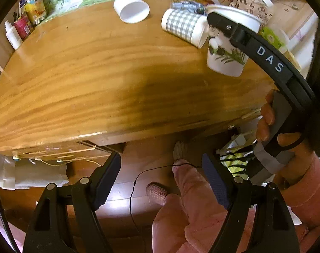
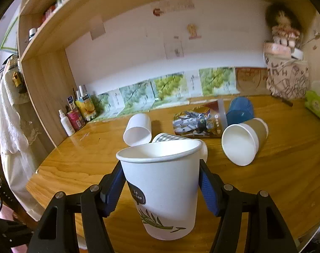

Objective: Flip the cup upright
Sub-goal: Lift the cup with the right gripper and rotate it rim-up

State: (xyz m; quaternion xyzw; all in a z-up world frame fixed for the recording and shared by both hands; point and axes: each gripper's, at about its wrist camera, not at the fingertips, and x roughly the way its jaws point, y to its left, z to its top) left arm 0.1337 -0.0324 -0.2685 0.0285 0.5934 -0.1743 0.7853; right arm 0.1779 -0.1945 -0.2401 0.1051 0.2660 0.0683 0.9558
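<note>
Pinched upright by the right gripper (image 2: 162, 184), the leaf-printed cup (image 2: 162, 189) hides most of a checked cup (image 2: 168, 137). Nothing is held between the left gripper's (image 1: 160, 181) spread fingers.

You get bright, warm light in both views. A broad dark shadow falls across the middle of the bench (image 1: 117, 67), and glare sheens its far left edge. The fisheye bends every edge, with black corners. The doll (image 2: 284, 29) on the right is blurred.
</note>
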